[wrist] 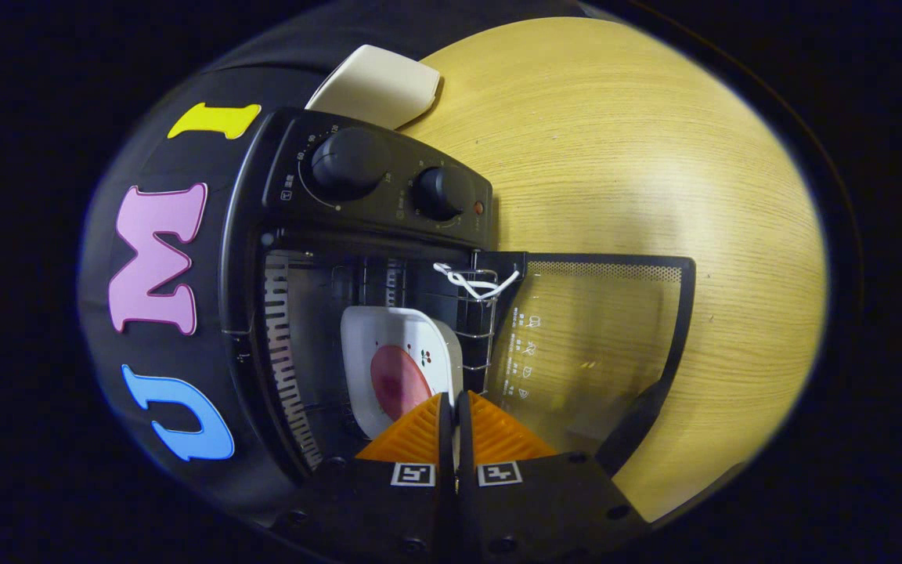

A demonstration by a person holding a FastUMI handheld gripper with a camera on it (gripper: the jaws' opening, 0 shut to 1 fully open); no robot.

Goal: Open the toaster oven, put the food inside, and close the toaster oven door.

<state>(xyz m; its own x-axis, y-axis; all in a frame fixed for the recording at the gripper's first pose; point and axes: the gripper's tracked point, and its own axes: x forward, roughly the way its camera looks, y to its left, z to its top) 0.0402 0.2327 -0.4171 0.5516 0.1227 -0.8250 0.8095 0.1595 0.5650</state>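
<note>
Toaster oven (357,258) sitting on a wooden table (654,157), backed against the booth's black cloth wall. The view is rolled, so the oven's control panel with two knobs (349,160) is showing at one end of the cavity and the glass door (600,345) is lying swung fully open, out over the table away from the cavity.

Food: a white plate (388,337) carrying a round pinkish piece (398,382) is resting inside the oven cavity on the wire rack (476,329). A white cord or tie (473,280) is hooked on the rack's front corner, close to the door hinge.

Gripper (453,407) is pointing into the oven mouth, its two fingers (412,439) drawn together with only a thin slit between them. The plate's near rim is lining up with that slit (whether the fingers are pinching the rim or merely hovering before it, I cannot tell).

Handling judgement: the plate is looking stiff, glazed, likely slippery and breakable; best held by its rim, kept level so the food is not sliding. The door is looking stiff and hinged, with glass in a dark frame; best pushed at its far edge, the one farthest from the oven, never on the pane.

A pale, flat dish-like object (377,82) is lying on the table beyond the oven's control end.
</note>
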